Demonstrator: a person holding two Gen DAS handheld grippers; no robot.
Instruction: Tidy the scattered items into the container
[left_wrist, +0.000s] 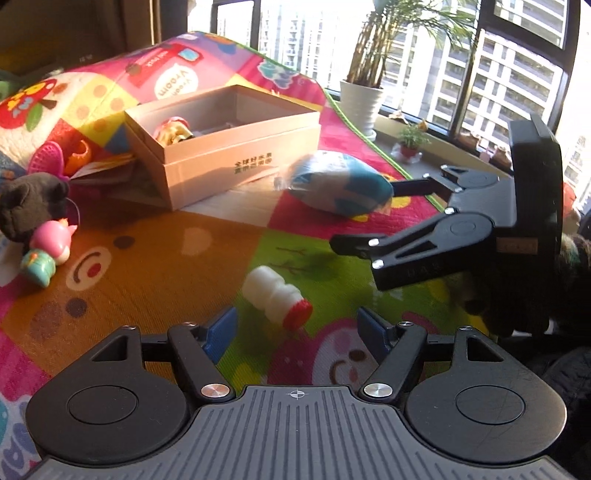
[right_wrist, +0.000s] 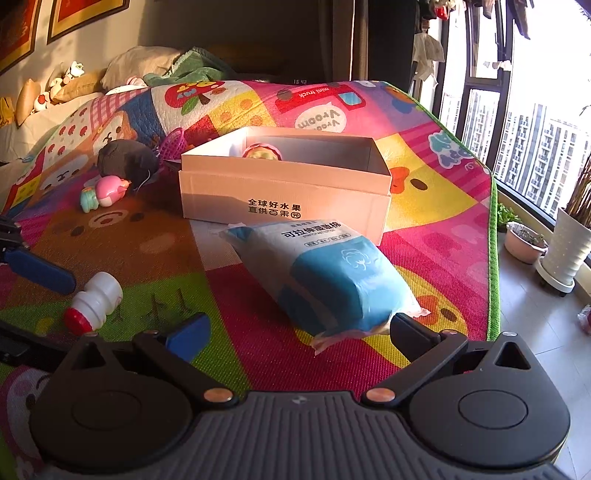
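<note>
An open cardboard box (left_wrist: 236, 162) (right_wrist: 284, 192) stands on the colourful play mat, with a small toy (left_wrist: 173, 131) (right_wrist: 260, 152) inside. My left gripper (left_wrist: 297, 328) is open, just before a white bottle with a red cap (left_wrist: 277, 297) (right_wrist: 94, 302) that lies on the mat. My right gripper (right_wrist: 299, 332) (left_wrist: 364, 218) is open, its fingers either side of the near end of a blue and white soft pack (right_wrist: 325, 273) (left_wrist: 340, 184) that lies in front of the box.
A black plush (left_wrist: 31, 201) (right_wrist: 127, 157), a pink and teal figure (left_wrist: 46, 253) (right_wrist: 105, 192), a pink plastic basket (left_wrist: 46, 160) (right_wrist: 175, 142) and an orange toy (left_wrist: 79, 155) lie left of the box. Potted plants (left_wrist: 364, 99) (right_wrist: 565, 243) stand by the window beyond the mat's edge.
</note>
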